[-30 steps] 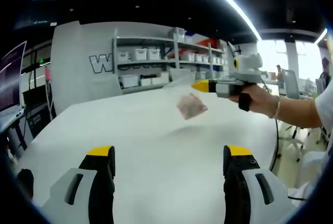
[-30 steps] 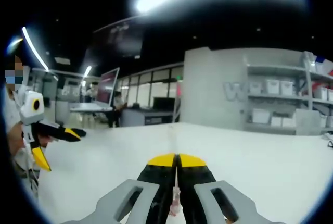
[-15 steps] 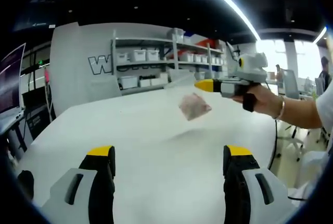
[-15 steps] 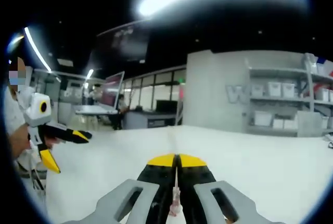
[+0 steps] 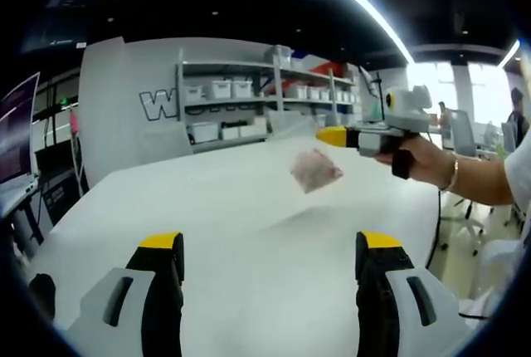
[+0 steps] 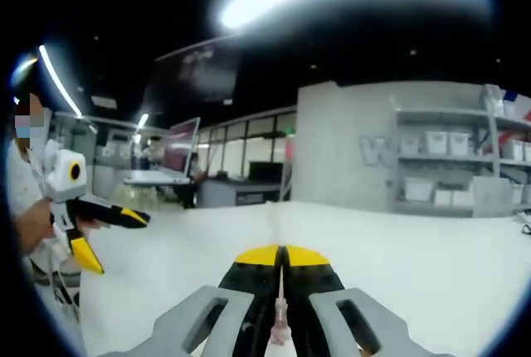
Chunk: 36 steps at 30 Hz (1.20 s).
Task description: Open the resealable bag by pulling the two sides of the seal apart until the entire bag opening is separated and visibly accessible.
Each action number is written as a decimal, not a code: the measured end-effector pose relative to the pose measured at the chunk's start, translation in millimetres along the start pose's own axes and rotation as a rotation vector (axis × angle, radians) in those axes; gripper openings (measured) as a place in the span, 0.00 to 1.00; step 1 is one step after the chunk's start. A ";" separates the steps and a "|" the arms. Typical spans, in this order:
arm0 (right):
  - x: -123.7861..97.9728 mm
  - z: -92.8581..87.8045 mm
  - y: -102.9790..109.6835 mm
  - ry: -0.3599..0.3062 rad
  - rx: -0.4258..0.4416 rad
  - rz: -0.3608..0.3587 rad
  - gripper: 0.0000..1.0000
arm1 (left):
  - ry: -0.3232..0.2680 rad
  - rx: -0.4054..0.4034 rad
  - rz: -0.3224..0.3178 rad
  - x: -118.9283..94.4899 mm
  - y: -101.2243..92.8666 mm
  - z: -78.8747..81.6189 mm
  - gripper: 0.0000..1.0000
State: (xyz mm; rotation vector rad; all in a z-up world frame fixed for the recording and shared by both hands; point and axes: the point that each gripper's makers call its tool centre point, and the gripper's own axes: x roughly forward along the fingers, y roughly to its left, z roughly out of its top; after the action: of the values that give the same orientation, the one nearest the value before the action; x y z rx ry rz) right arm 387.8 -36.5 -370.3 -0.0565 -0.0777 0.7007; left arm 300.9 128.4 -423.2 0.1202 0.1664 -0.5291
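One tool, the right tool (image 5: 325,136), is clenched on the top edge of the resealable bag (image 5: 315,170), dangling it above the worktop (image 5: 249,232) near its far edge, presumably to present the seal. The left tool (image 5: 270,245) waits with jaws spread wide, well apart from the bag, not yet on the other side.

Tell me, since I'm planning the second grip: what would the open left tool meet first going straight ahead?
Probably the white table; the hanging bag held by the right tool sits higher and farther, though depth is unclear.
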 end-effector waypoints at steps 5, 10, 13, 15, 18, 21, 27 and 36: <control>-6.0 1.3 4.3 -0.004 0.010 0.008 0.00 | -0.001 0.003 -0.002 -0.7 -1.2 0.7 0.83; -12.6 5.3 11.0 -0.014 0.010 0.021 0.00 | 0.000 0.006 -0.005 -1.9 -2.2 1.0 0.82; -15.7 6.1 14.0 -0.015 0.008 0.028 0.00 | 0.001 0.007 -0.009 -1.9 -3.6 0.9 0.81; -17.4 6.3 15.6 -0.016 0.010 0.031 0.00 | 0.001 0.009 -0.012 -1.5 -4.9 0.9 0.81; -19.4 6.0 17.5 -0.016 0.014 0.036 0.00 | 0.002 0.010 -0.017 -0.8 -6.3 0.8 0.81; -21.4 6.0 19.3 -0.018 0.019 0.041 0.00 | 0.003 0.010 -0.019 -0.3 -7.3 0.5 0.81; -24.6 1.2 23.7 -0.012 0.025 0.048 0.00 | 0.003 0.012 -0.019 -0.8 -6.5 0.9 0.81; -30.8 0.6 37.0 -0.013 0.024 0.076 0.00 | 0.007 0.006 -0.024 0.7 -7.0 -3.2 0.80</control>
State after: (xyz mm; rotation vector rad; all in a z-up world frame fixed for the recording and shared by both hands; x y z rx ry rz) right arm 340.5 -28.2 -374.3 -0.0322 -0.0798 0.7780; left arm 297.5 122.5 -427.0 0.1265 0.1737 -0.5534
